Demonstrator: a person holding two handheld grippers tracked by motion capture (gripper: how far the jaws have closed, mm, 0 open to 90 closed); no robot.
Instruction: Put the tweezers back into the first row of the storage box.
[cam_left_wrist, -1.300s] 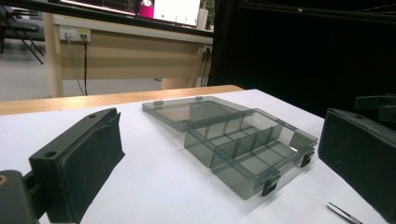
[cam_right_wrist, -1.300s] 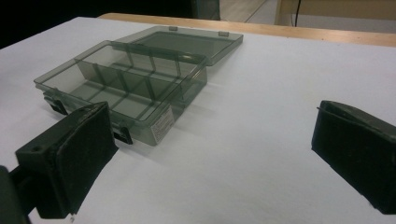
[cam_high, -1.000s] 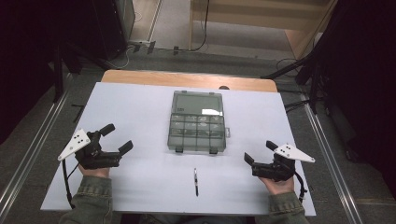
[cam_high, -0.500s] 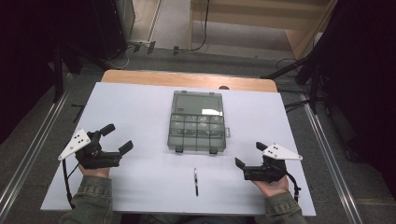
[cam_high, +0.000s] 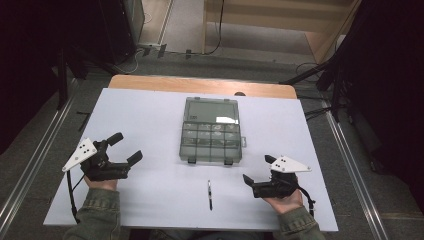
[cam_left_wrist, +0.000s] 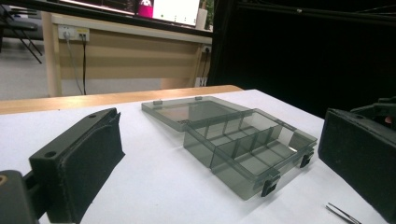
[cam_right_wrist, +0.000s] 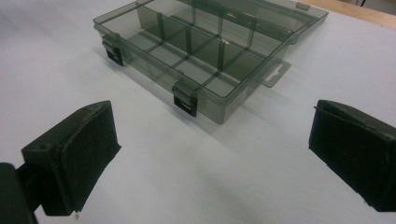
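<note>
Organizer box (cam_high: 212, 131) smoky clear glossy plastic; table (cam_high: 150, 115) matt white; tool pads (cam_right_wrist: 84, 149) matt black, grainy.

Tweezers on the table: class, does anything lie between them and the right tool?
Nothing visible does. The tweezers lie on bare white table in front of the open plastic box. The right tool, jaws open, sits to their right with only bare table between.

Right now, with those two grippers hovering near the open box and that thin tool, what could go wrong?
The tweezers are thin and lie flat on the table, so the right gripper may slip off them. The box looks light, with its lid open flat; a bump from the left gripper could slide it.
</note>
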